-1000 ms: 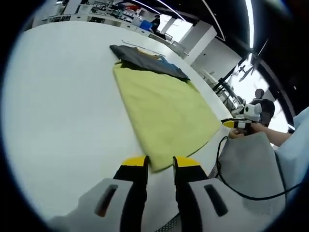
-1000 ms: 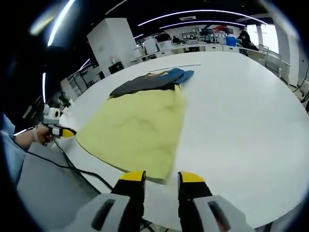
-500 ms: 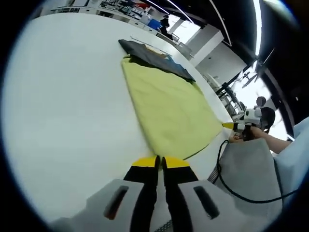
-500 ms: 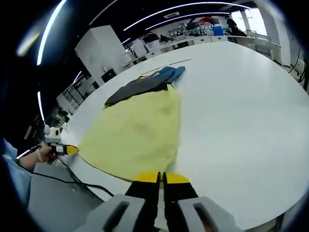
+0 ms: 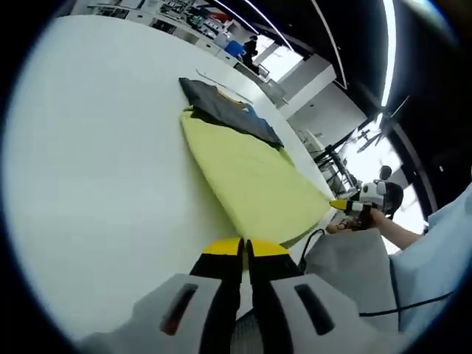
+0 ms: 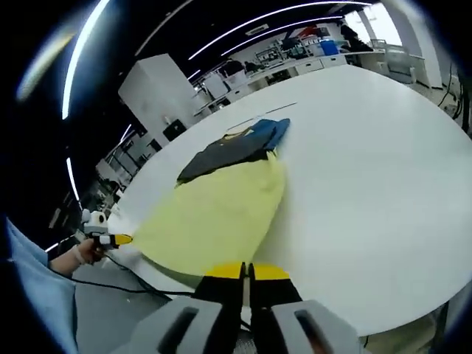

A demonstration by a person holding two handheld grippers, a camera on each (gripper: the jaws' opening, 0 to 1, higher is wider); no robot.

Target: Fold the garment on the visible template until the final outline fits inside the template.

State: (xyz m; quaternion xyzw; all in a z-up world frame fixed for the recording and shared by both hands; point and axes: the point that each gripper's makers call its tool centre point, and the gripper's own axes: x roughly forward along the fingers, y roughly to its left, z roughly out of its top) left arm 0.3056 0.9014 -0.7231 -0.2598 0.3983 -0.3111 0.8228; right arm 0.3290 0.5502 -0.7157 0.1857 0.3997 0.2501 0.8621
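Presently: yellow garment (image 5: pixel 251 177) on white table (image 5: pixel 96 162), both near corners pinched, left gripper (image 5: pixel 245 248) and right gripper (image 6: pixel 245 270) jaws pressed together.

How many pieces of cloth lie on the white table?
3, perhaps more hidden beneath: the yellow garment nearest the tongs, a dark grey garment at its far end, and a blue garment beside the grey one.

Both the left gripper (image 5: pixel 245 248) and the right gripper (image 6: pixel 246 270) have their yellow-tipped jaws pressed together at the table's near edge.
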